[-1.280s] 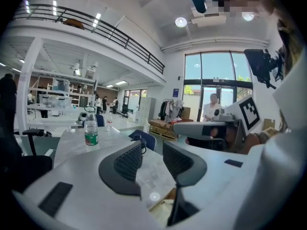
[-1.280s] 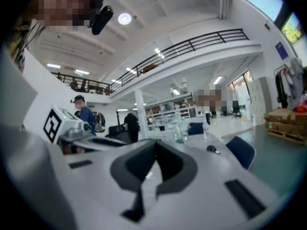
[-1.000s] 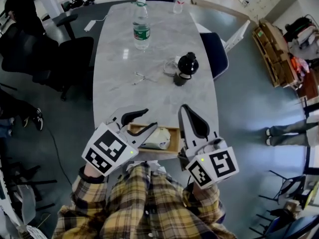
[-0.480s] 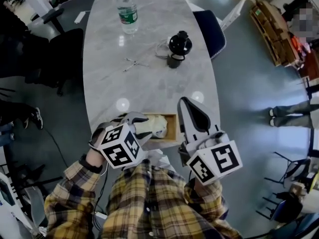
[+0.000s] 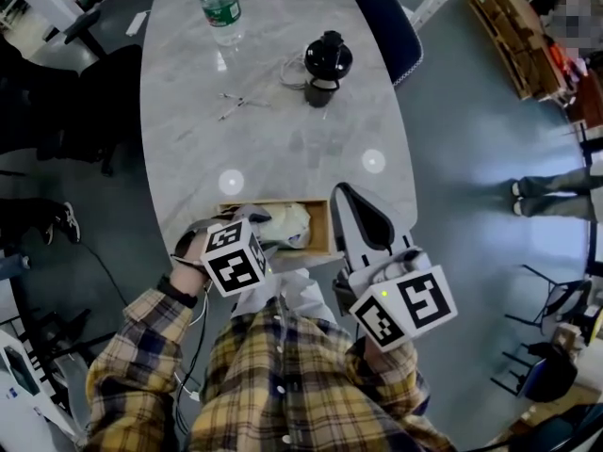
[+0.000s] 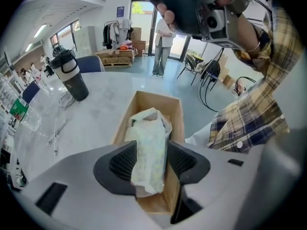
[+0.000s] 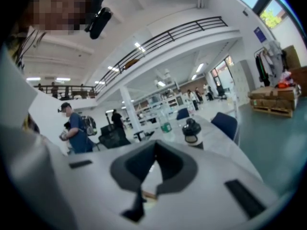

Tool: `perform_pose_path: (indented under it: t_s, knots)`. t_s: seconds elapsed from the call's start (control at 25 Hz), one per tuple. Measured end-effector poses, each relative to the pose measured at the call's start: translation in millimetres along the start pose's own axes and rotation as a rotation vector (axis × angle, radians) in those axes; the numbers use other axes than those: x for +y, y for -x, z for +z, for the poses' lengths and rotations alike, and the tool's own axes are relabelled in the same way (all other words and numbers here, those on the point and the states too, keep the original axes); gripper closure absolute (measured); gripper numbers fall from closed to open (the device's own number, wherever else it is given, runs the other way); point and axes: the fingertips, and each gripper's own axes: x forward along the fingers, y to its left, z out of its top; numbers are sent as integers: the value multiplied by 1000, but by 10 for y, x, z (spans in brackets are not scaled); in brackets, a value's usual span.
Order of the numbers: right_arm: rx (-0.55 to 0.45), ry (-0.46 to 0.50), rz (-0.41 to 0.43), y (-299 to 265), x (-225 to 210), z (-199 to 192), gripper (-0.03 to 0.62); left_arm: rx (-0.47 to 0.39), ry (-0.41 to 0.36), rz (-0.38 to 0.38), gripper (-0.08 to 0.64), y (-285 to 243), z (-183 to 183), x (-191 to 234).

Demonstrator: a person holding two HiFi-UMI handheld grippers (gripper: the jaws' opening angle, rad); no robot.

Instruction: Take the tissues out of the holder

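Note:
A wooden holder [image 5: 322, 226] sits at the near edge of the grey marble table [image 5: 188, 149], with a pale tissue pack [image 5: 288, 222] lying in it. My left gripper [image 5: 265, 231] points steeply down into the holder. In the left gripper view its jaws have just been opening and straddle the tissue pack [image 6: 149, 147], one pad on each side, inside the holder [image 6: 144, 102]. My right gripper [image 5: 347, 196] hovers just right of the holder, pointing along the table, jaws together and empty. In the right gripper view, the right gripper [image 7: 151, 176] shows a sliver of the holder between its tips.
Farther up the table stand a black flask [image 5: 323, 64] with a white cable beside it, a water bottle [image 5: 219, 12] and a small metal tool [image 5: 231, 106]. A blue chair [image 5: 382, 26] stands at the table's right side. A person's legs [image 5: 556, 196] show on the floor at the right.
My left gripper has tipped downward and sunk onto the holder, its jaws now around the tissue pack. The right gripper has drifted slightly lower beside the holder.

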Motion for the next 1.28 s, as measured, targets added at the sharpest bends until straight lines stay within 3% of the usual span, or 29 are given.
perform_pose_path:
  t_s: [0.2,0.44,0.56,1.28]
  knots:
    - [8,-18,-17,32,-41,-75,581,60,-23,-6,360,-244,-126,23]
    - [26,-25,-26,57,-47,-164,581,106,46,-39,365,-453,-229,34]
    - [29,-30,-28,62,-58,-175,581,131,32,-75,373,-505,-260,14]
    - [40,-17,-41,18,-50,-181,581,91,-24,-63,491,-509,-242,-4]
